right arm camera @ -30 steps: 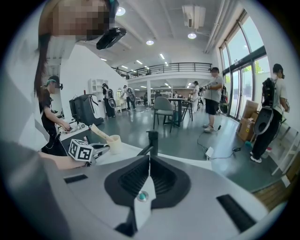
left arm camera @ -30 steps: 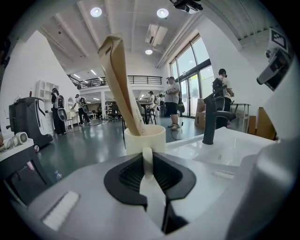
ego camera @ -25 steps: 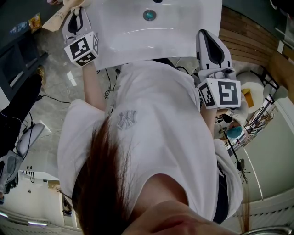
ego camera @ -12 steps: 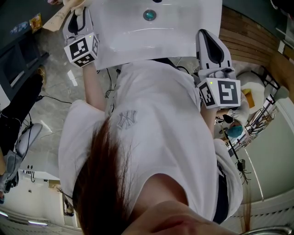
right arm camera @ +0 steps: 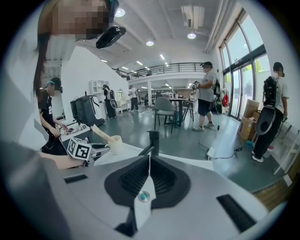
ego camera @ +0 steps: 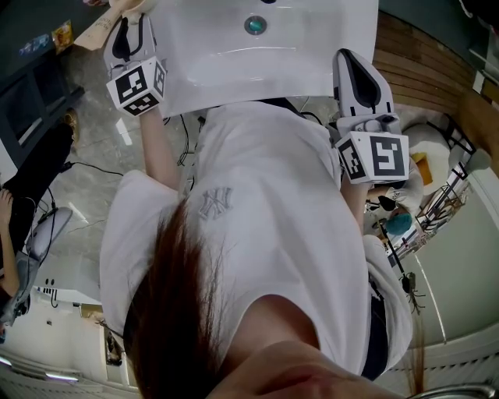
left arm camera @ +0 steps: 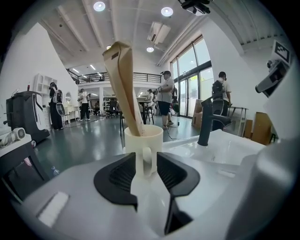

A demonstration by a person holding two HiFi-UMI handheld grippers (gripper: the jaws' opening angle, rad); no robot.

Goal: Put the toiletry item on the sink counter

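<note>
A white cup [left arm camera: 143, 138] stands on the sink counter at the basin's left edge, with a tan toiletry tube [left arm camera: 124, 84] leaning out of it. The cup's handle sits between the jaws of my left gripper [left arm camera: 146, 164], which are opening and do not press on it. In the head view the left gripper [ego camera: 129, 23] is at the top left, next to the tan tube [ego camera: 97, 30]. My right gripper [ego camera: 348, 58] hovers at the basin's right front corner. In the right gripper view it [right arm camera: 149, 161] is shut with nothing in it, and the cup [right arm camera: 115, 143] shows far left.
The white basin [ego camera: 257, 62] has a teal drain [ego camera: 254, 26] and a black faucet [left arm camera: 206, 122]. A wooden slatted surface [ego camera: 413, 62] lies to the right and grey tiled floor [ego camera: 86, 156] to the left. Several people stand in the hall behind.
The left gripper's marker cube has shifted slightly to the left in the head view. The right gripper has stayed where it was.
</note>
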